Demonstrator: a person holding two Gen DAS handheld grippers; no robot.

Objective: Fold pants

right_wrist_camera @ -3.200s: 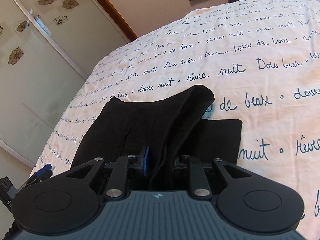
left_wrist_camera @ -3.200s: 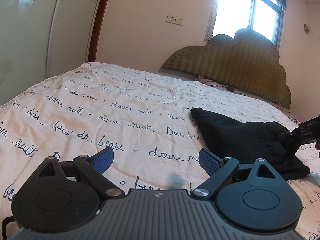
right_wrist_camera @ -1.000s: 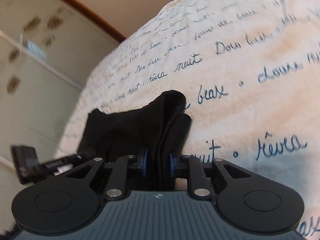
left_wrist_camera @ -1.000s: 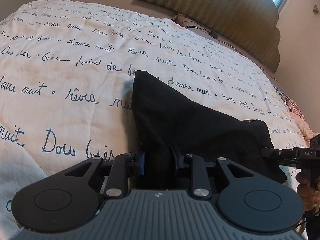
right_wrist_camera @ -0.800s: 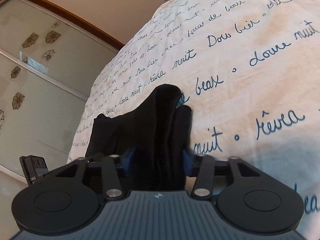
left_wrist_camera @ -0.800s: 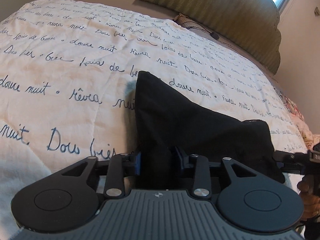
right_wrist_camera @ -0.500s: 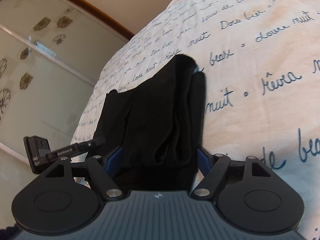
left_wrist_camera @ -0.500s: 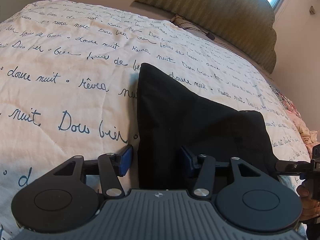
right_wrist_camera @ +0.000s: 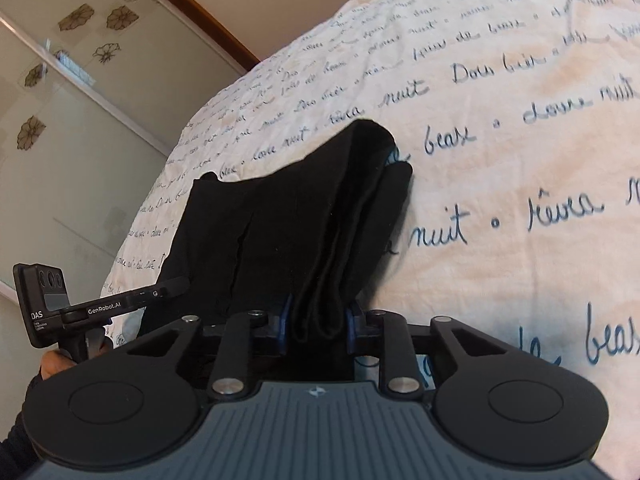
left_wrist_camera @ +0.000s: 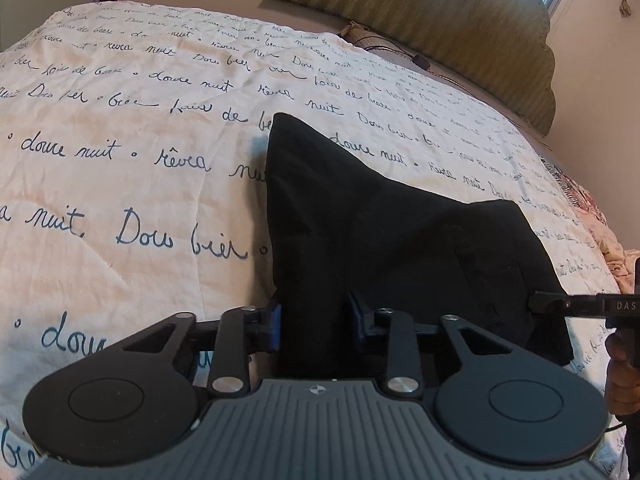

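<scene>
The black pants (left_wrist_camera: pixel 380 232) lie folded into a small bundle on the bedspread. My left gripper (left_wrist_camera: pixel 316 322) is shut on the near left edge of the bundle, with cloth filling the gap between its blue pads. My right gripper (right_wrist_camera: pixel 318 326) is shut on the stacked layers at the other near edge of the pants (right_wrist_camera: pixel 280 224). Each gripper shows at the edge of the other's view, the right one on the right (left_wrist_camera: pixel 580 306) and the left one on the left (right_wrist_camera: pixel 100 304).
The cream bedspread (left_wrist_camera: pixel 120 160) with blue script covers the bed. A padded green headboard (left_wrist_camera: pixel 440 28) stands at the far end. Sliding wardrobe doors with flower decals (right_wrist_camera: pixel 72 100) stand beside the bed. A patterned pillow edge (left_wrist_camera: pixel 592 216) lies at the right.
Both grippers opened about half a second ago and have now closed again on the pants bundle. The bundle sits a little higher in the jaws.
</scene>
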